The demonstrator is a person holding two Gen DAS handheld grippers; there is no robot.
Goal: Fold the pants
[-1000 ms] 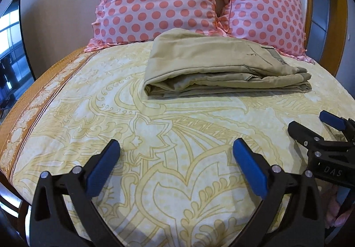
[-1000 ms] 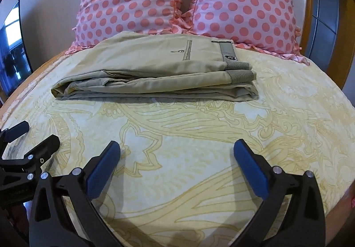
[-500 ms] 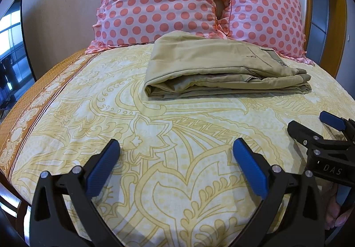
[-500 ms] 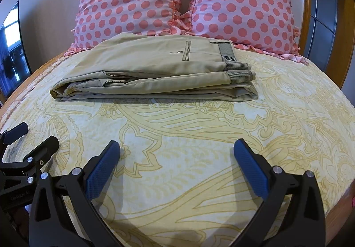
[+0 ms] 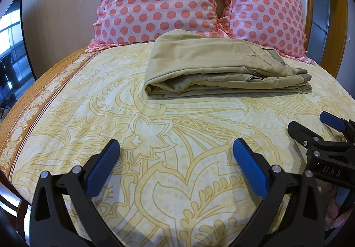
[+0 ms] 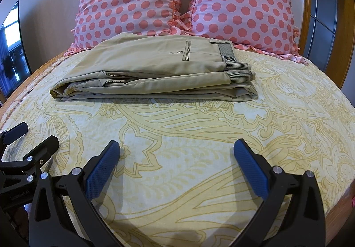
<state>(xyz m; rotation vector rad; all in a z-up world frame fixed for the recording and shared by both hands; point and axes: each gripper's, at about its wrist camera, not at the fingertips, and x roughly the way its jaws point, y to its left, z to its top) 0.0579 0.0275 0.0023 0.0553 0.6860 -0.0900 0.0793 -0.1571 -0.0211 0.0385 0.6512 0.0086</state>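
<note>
1. Pants-folding looks finished, so nearest the cameras the risk lies with the tools: the left gripper (image 5: 176, 167) and the right gripper (image 6: 176, 167) both hover low over the yellow bedspread (image 5: 155, 136) with jaws spread wide and nothing between them. A drop from here could let a blue pad snag the sheet and drag it.
2. Side by side, the two grippers sit close together; a careless swing inward could knock one against the other.
3. Farther on, the khaki pants (image 6: 155, 71) lie well apart from both grippers, folded into a flat stack on the bedspread, waistband (image 6: 238, 70) toward the right.
4. Any tug on the sheet would, I judge, shift that stack and let its layered near edges slide open.
5. Reaching in again for a needless regrasp could lift only the top layer and undo the fold.
6. Farthest back, two polka-dot pillows (image 6: 182, 0) stand just behind the pants; a nudge could tip one onto the stack.
</note>
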